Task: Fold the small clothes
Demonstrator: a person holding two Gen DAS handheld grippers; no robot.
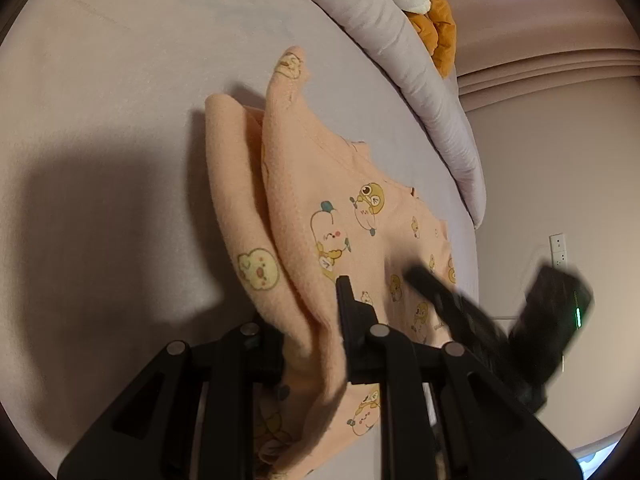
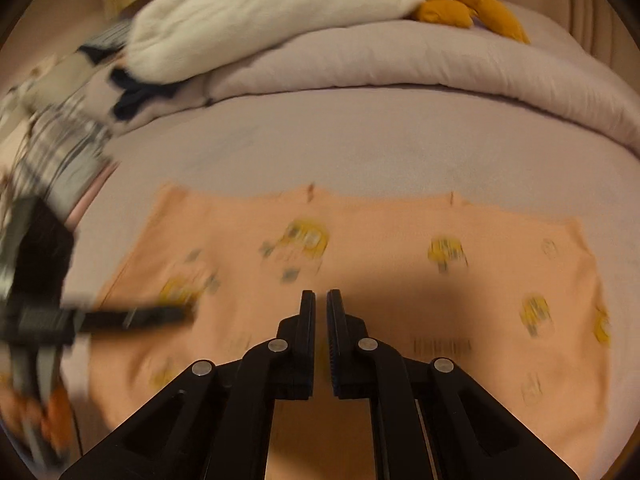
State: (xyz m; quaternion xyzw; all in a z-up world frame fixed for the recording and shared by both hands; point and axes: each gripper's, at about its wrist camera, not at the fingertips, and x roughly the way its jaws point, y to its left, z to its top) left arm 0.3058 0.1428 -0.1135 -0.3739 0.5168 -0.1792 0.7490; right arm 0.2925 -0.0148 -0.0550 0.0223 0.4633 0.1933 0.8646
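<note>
while our left gripper (image 1: 316, 320) pinches a raised fold of the peach, duck-printed small garment (image 1: 344, 208), our right gripper (image 2: 321, 320) hovers closed and empty over the part lying flat on the pale lilac bedsheet (image 2: 360, 140). we should carry the fold across evenly, keeping edges aligned.

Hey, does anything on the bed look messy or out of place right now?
The peach garment is uneven: one edge is bunched and lifted in the left hand-held gripper, while the rest lies flat on the bed sheet. Other clothes lie jumbled at the bed's far left.
</note>
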